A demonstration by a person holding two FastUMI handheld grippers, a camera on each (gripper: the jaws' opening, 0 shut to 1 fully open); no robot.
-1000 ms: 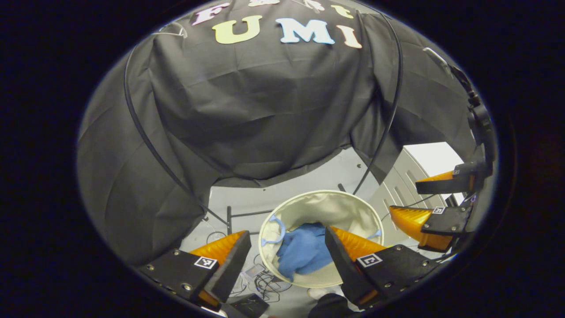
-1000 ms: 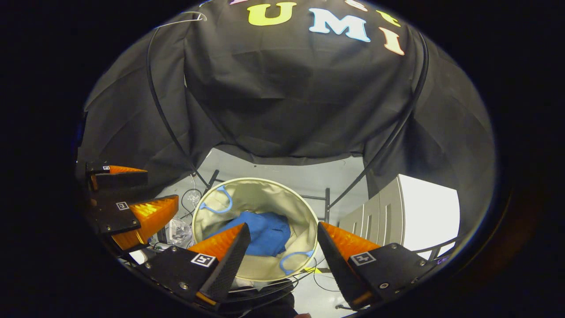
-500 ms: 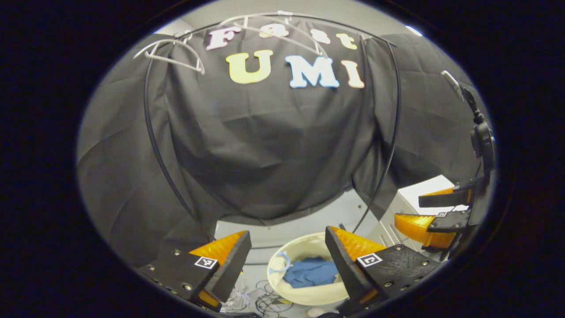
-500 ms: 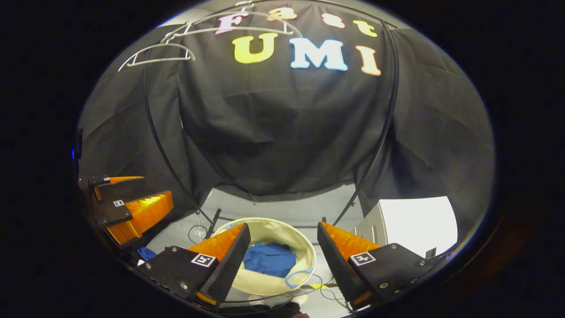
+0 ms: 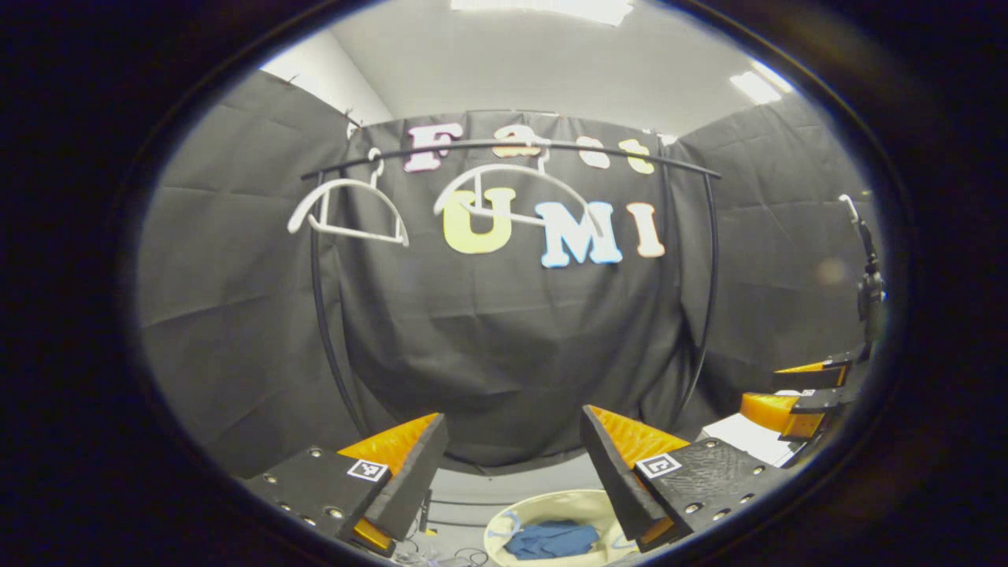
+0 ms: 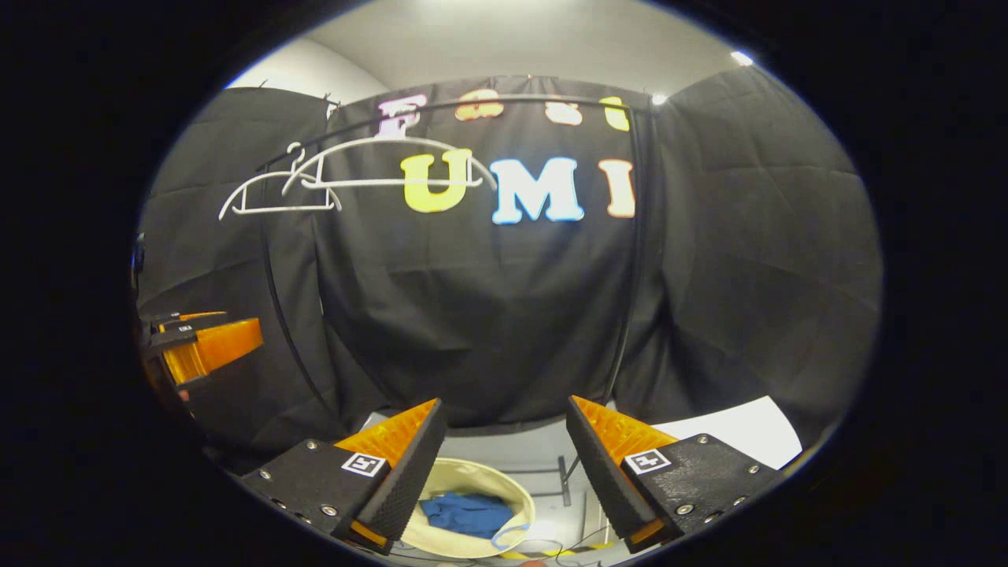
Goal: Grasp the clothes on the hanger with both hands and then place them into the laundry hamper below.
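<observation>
Task apparently done: blue garment (image 5: 551,539) already down in the laundry hamper (image 5: 504,524), both claws empty.

From left to right in the left gripper view: two bare white hangers (image 5: 346,213) on the rail (image 5: 512,146), nothing left hanging to fetch, as far as visible. Left gripper (image 5: 512,449) spread wide, gripping nothing, pointed at the black cloth wall well above the hamper. Right gripper (image 6: 504,437) likewise wide apart and empty, hamper and garment seen low between its fingers. Likely remaining: none, or just pulling away.
</observation>
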